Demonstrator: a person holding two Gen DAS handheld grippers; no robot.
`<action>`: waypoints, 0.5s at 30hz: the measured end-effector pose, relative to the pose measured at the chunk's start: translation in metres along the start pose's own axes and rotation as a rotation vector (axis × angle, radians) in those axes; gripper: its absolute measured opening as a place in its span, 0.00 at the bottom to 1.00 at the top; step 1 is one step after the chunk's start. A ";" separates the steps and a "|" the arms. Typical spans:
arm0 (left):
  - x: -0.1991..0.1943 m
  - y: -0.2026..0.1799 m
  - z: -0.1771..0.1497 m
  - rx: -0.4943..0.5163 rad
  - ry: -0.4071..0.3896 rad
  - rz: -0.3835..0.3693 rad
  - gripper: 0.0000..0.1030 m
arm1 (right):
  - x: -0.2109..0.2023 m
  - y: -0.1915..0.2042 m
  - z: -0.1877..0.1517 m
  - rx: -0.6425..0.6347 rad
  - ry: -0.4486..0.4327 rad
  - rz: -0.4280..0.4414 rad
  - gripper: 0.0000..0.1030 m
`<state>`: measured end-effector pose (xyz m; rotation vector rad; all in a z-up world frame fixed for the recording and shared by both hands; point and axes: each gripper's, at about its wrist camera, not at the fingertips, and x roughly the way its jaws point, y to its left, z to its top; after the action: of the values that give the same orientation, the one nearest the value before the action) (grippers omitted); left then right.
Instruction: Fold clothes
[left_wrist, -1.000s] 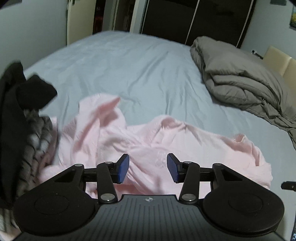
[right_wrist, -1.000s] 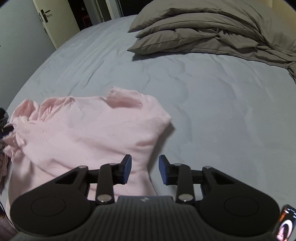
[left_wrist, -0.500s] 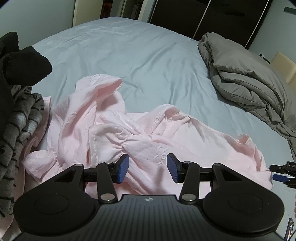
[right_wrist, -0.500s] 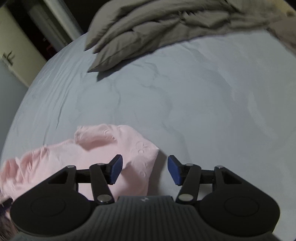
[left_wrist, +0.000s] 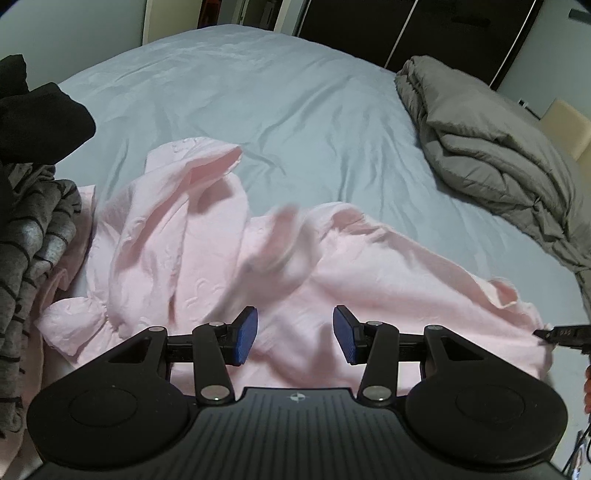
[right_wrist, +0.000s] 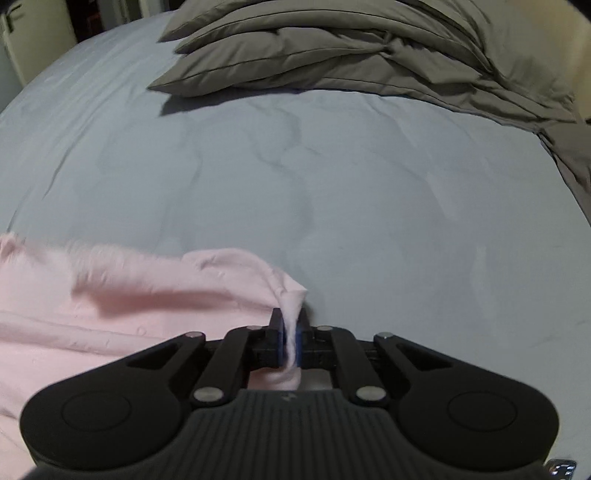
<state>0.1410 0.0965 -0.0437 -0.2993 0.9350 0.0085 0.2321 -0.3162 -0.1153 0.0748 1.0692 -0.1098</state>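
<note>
Both right fingers (right_wrist: 277, 338) pinch the pink garment's (right_wrist: 110, 310) corner; left fingers (left_wrist: 245, 335) stand half open, empty. Only left view shows dark clothes (left_wrist: 33, 206).

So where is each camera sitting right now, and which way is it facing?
Left wrist: rides the left tongs, angled down at the crumpled pink garment on the bed; its own open tongs show, nothing between them.
Right wrist: rides the right tongs, angled down across the bed toward the grey duvet; its tongs pinch a garment corner.
Shared: garment, bed, duvet; the right tongs' tip shows at the left view's right edge.
</note>
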 end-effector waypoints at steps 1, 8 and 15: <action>0.001 0.002 0.000 -0.001 0.004 0.004 0.42 | 0.002 -0.003 0.000 0.016 -0.006 0.007 0.07; -0.006 0.014 0.002 -0.031 -0.013 0.015 0.42 | -0.010 -0.004 0.001 0.024 -0.081 -0.029 0.46; -0.013 0.028 0.003 -0.052 -0.046 0.008 0.45 | -0.051 0.005 -0.009 -0.079 -0.164 0.014 0.49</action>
<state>0.1321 0.1253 -0.0381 -0.3423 0.8908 0.0471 0.2001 -0.3073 -0.0746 0.0021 0.9077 -0.0596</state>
